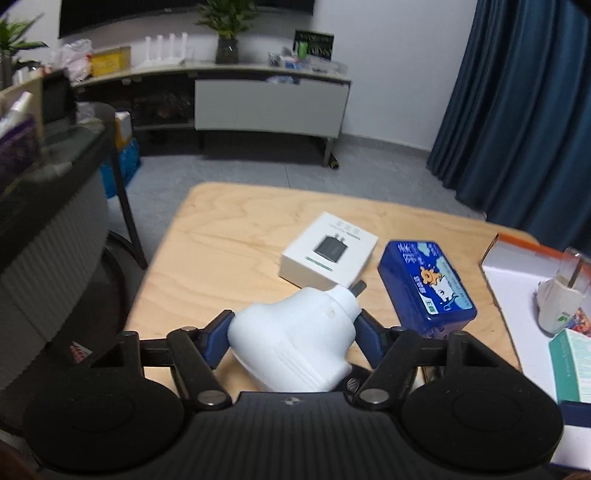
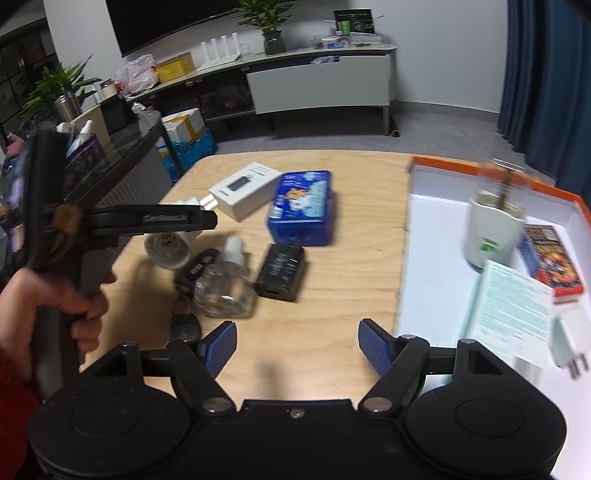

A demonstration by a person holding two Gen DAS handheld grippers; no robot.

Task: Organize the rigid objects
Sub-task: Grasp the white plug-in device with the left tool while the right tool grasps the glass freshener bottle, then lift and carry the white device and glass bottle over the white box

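We have the left gripper clamped on a white plug adapter, blue pads pressing both its sides, metal prongs pointing up-frame toward the white charger box. Adapter sits lower centre of the left wrist view, over the near edge of the light plywood table. Blue printed tin just right of the charger box.

Right gripper jaws stand wide, nothing between them, bare plywood under them. In the right wrist view, a hand at lower left grips the other tool's handle. Mid-table: clear glass bottle, black charger brick beside it, a dark item partly hidden behind the bottle, can't tell what.

Right side of the frame: white tray with orange rim holding a white cup, a red-blue carton, a green-white leaflet box, a white plug.

Room: grey floor, white wall, low TV console top centre with a potted plant, dark blue curtain at right, dark side table at left.
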